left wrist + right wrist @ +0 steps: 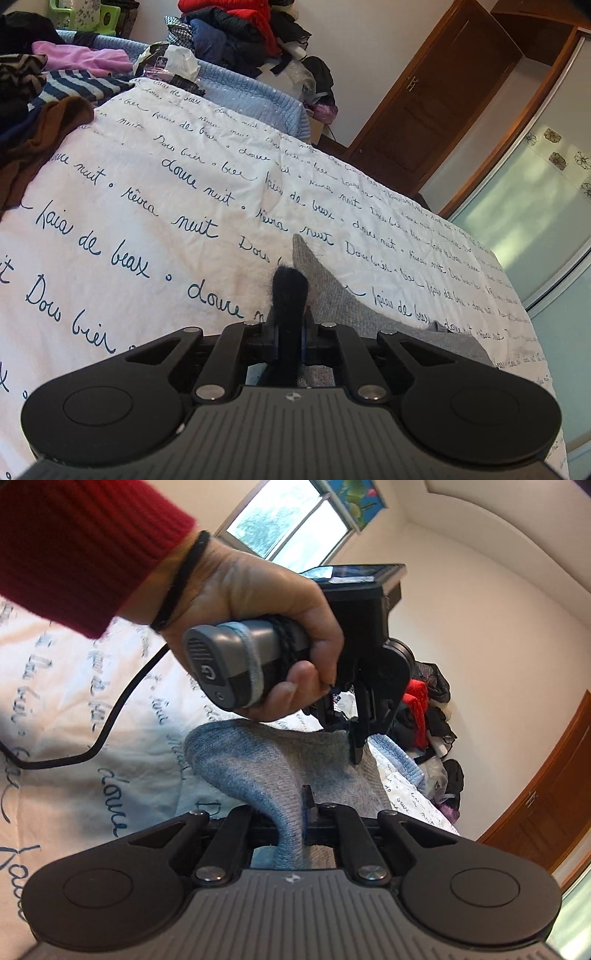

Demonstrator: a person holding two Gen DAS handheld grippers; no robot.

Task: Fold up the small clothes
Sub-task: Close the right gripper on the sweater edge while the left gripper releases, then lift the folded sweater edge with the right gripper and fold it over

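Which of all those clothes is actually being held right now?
The grey sock, stretched between both hand-held grippers: left, right. The other clothes lie heaped, untouched, on the bed's far side.

Bright daylight via window (295, 520); sharp center, fisheye warp and blur at edges.

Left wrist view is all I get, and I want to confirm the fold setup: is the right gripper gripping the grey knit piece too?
Observer: Yes. The right gripper is shut on a light-blue end of the grey knit piece.
Operator: Where does my left gripper bite it?
Observer: The left gripper pinches the far edge, opposite the right one.
Operator: Anything trailing nearby?
Observer: A black cable runs from the left handle down onto the printed sheet.
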